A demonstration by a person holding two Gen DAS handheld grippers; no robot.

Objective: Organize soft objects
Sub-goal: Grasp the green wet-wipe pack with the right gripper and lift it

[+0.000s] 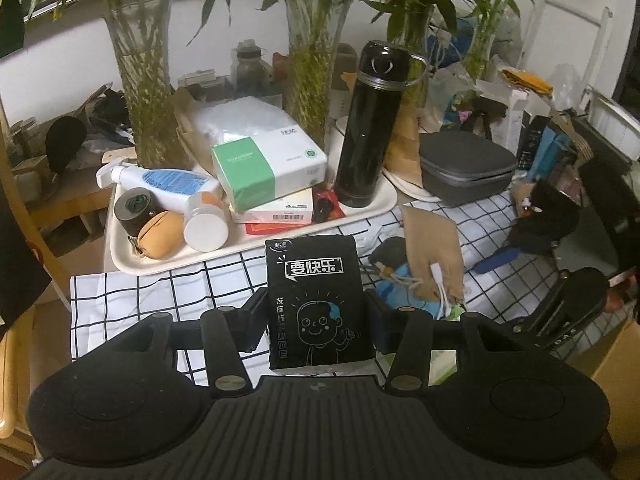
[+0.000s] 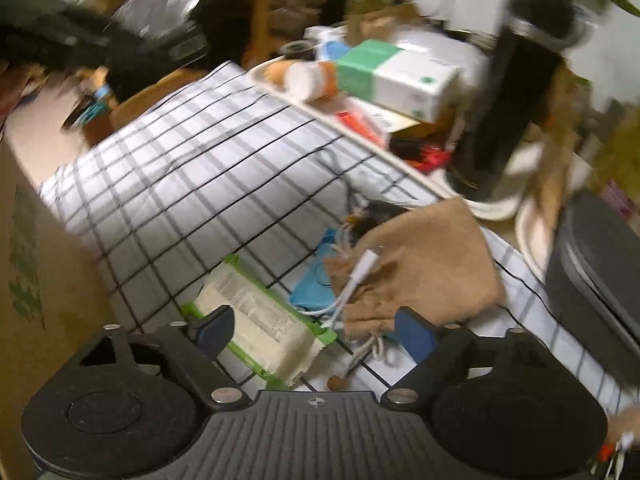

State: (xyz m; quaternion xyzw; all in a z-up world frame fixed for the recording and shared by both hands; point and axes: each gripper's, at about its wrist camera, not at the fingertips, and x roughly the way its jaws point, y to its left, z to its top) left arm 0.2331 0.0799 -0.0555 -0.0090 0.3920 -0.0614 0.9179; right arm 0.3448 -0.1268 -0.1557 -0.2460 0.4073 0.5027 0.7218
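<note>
Tissue pack (image 1: 318, 304), light and squashy, sits clamped mid-sides in my left tool (image 1: 316, 320); right tool (image 2: 316, 330), apart, straddles the wipes (image 2: 260, 328) at 6 o'clock.

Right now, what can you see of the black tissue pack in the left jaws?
The black tissue pack is a soft, glossy film packet with white Chinese lettering and a line-drawn cartoon child. It stands upright, lengthwise away from the camera, pinched at both sides by the left gripper, held above the checked cloth. Nothing else visibly touches it.

A cluttered home corner: a table wearing a checked cloth (image 1: 160, 284), glass vases of bamboo (image 1: 308, 80), a tray (image 1: 132, 264) holding household bottles, tissue boxes and a black flask (image 1: 368, 128).
</note>
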